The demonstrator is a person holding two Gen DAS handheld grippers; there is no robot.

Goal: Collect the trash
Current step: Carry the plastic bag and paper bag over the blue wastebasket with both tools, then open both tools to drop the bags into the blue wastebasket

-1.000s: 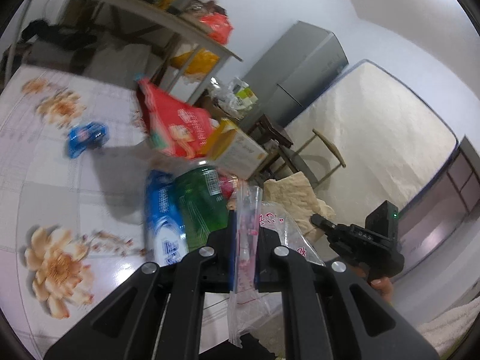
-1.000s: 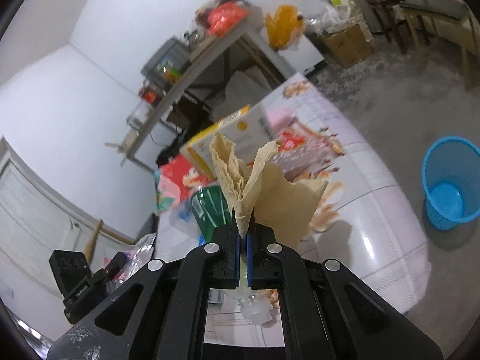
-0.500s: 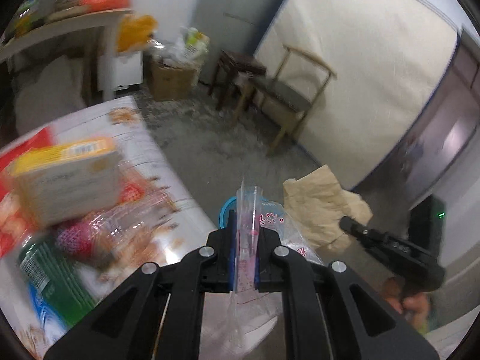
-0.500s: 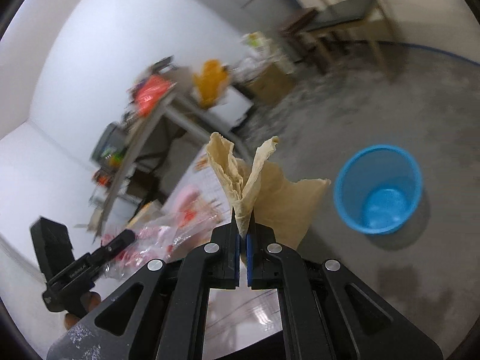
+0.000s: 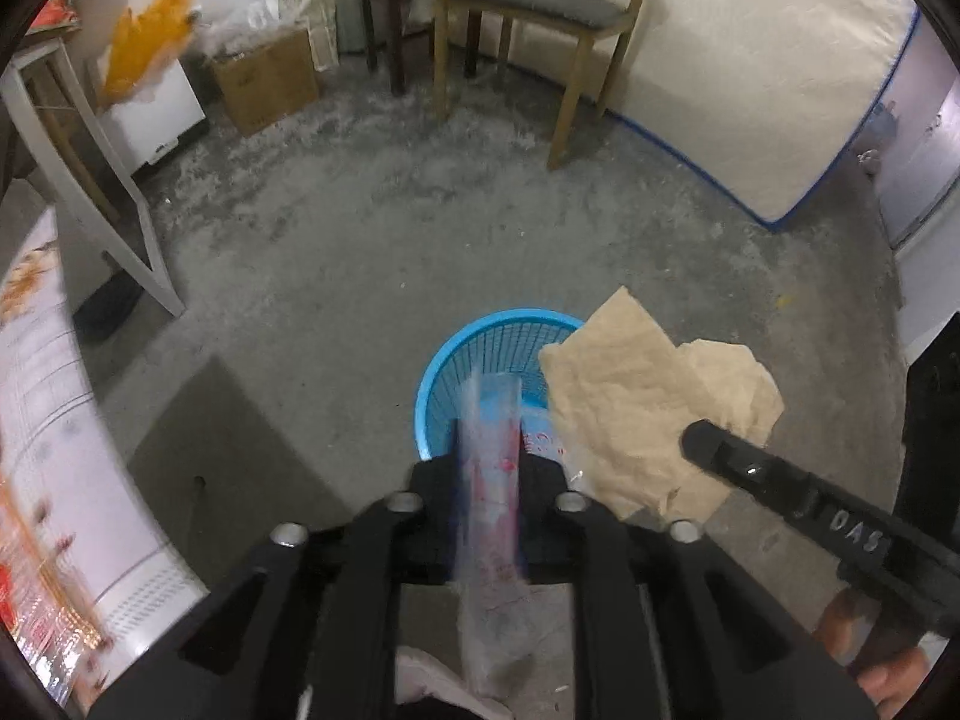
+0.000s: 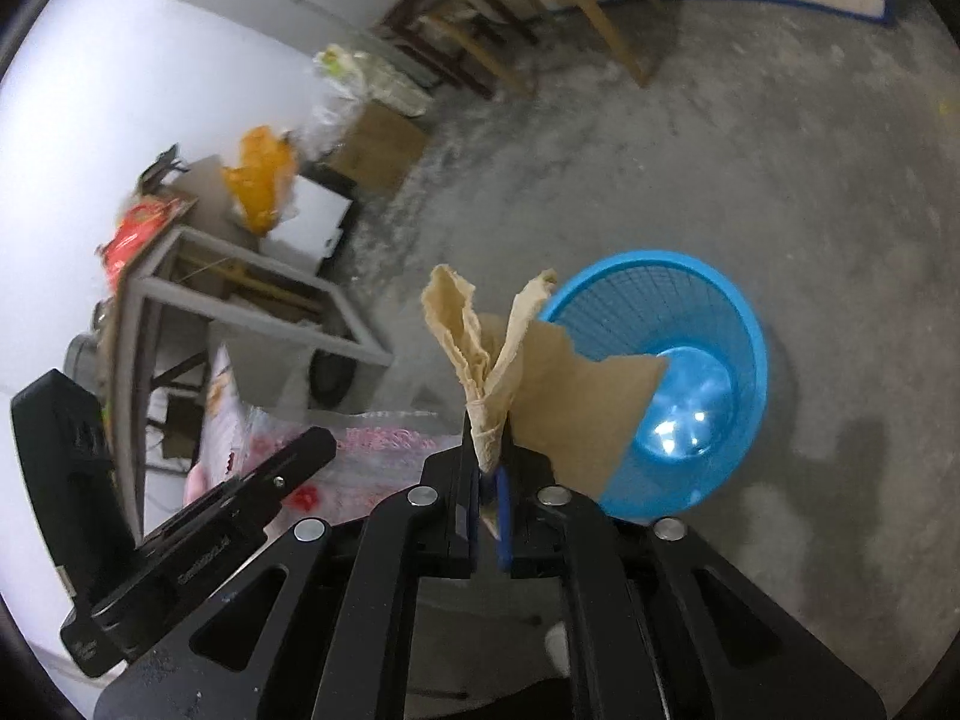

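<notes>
1. Your left gripper sits at the bottom centre of the left wrist view. Its jaws have just been opening, and the clear plastic bag with red print hangs blurred between them, no longer pinched tight.
2. Directly beyond the fingers in that view is the blue mesh wastebasket on the grey concrete floor, partly covered by the bag.
3. Your right gripper, bottom centre of the right wrist view, has its jaws parting slightly, with the crumpled brown paper between them; you can't tell whether the pads press it.
4. The paper overlaps the basket's left rim there.
5. A wooden chair stands at upper centre of the left view.
</notes>
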